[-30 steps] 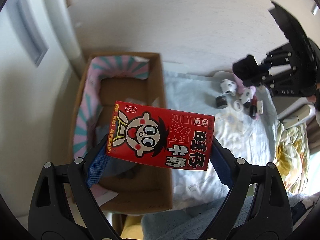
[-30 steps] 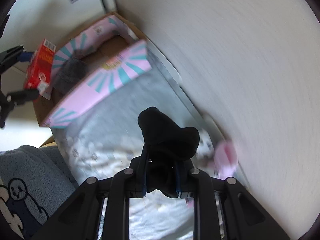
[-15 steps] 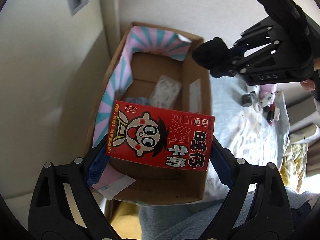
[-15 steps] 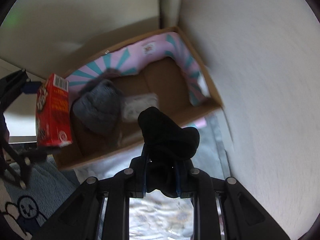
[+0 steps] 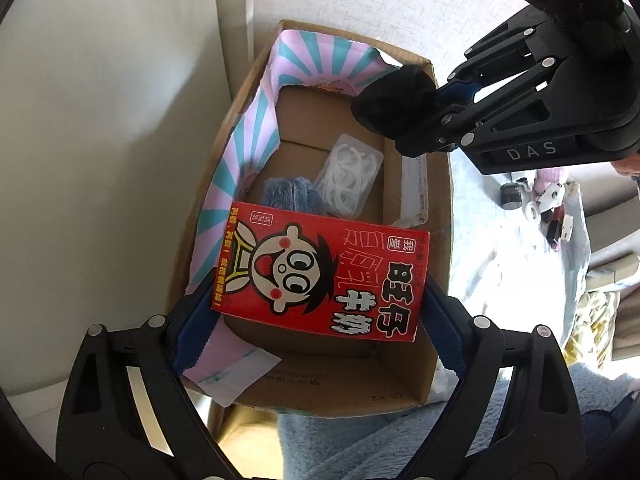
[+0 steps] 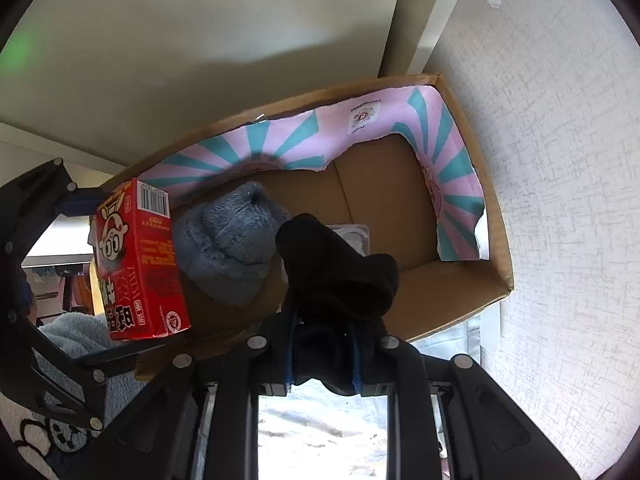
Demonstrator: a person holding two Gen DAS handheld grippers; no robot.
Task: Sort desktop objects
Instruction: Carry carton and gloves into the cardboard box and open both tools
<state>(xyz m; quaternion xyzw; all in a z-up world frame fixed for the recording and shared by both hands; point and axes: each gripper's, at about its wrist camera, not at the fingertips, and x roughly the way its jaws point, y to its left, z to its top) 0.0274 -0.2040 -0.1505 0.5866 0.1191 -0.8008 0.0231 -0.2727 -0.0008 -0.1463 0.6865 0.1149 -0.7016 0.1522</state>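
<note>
My left gripper (image 5: 320, 300) is shut on a red milk carton (image 5: 324, 276) with a cartoon face and holds it above the near end of an open cardboard box (image 5: 438, 200). The carton also shows in the right wrist view (image 6: 140, 260). My right gripper (image 6: 324, 344) is shut on a black sock (image 6: 340, 268) and holds it over the box (image 6: 500, 240); the sock shows in the left wrist view (image 5: 394, 96) at the box's far right corner. Inside the box lie a grey fuzzy sock (image 6: 228, 252) and a clear packet of white loops (image 5: 348, 180).
The box has a pink and teal striped liner (image 5: 248, 144) and stands against a white wall (image 6: 560, 160). Small toys and rollers (image 5: 540, 208) lie on a pale cloth to the right. A blue fleece blanket (image 5: 360, 440) lies at the box's near end.
Both grippers have moved over the box. The right gripper with the black sock came from the cloth to the box's far right corner. The left view now looks down into the box.
</note>
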